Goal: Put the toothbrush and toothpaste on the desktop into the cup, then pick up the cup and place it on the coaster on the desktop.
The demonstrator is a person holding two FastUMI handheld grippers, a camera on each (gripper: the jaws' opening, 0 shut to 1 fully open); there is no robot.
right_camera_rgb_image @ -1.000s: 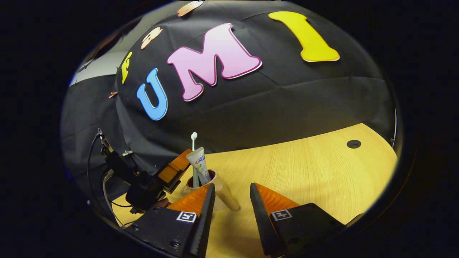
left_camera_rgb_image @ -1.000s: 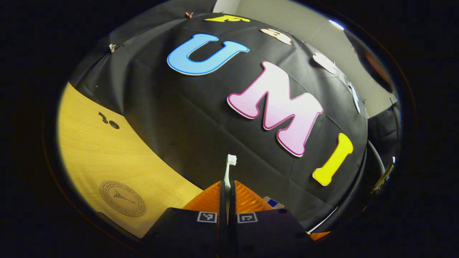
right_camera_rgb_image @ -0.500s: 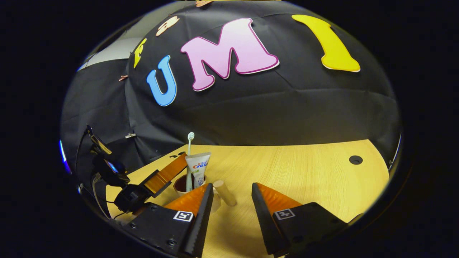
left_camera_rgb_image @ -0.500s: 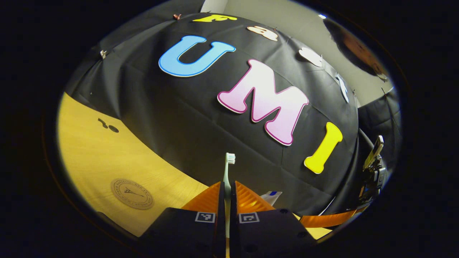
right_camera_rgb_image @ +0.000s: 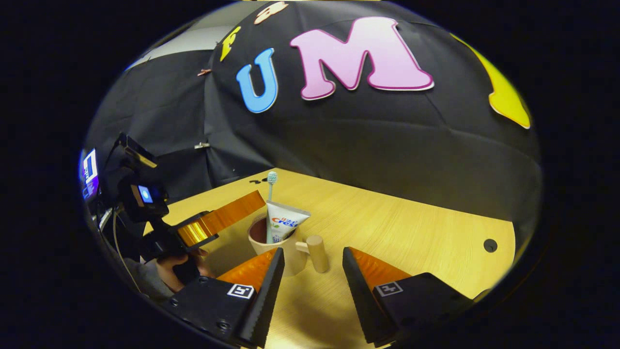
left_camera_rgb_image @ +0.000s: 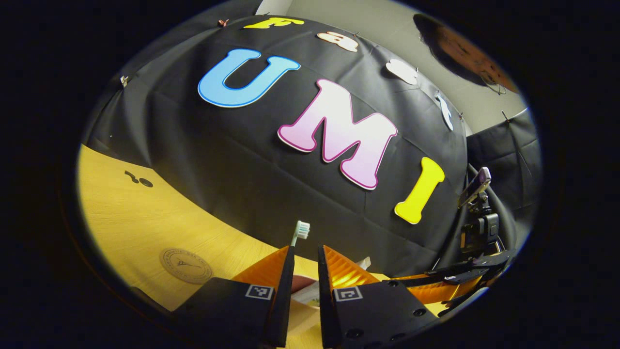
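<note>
Your left gripper point(left_camera_rgb_image: 304, 278) has let go of the toothbrush point(left_camera_rgb_image: 300, 232): its fingers, clamped on the handle half a second ago, now stand narrowly parted. In the right gripper view, your right gripper point(right_camera_rgb_image: 310, 271) gapes wide at bottom centre, just before the cup point(right_camera_rgb_image: 283, 249) holding toothbrush and toothpaste point(right_camera_rgb_image: 283, 228) on the desktop point(right_camera_rgb_image: 411, 232). The coaster point(left_camera_rgb_image: 186, 266) lies lower left in the left gripper view.

A staged recording booth, not a lived-in home: black cloth point(right_camera_rgb_image: 387, 140) clipped up as a backdrop around a pale wood-grain desktop point(right_camera_rgb_image: 402, 228) with a cable hole point(right_camera_rgb_image: 490, 245), a plain grey room wall point(left_camera_rgb_image: 387, 24) visible above the cloth, and camera gear on a handheld rig point(right_camera_rgb_image: 140, 196).
</note>
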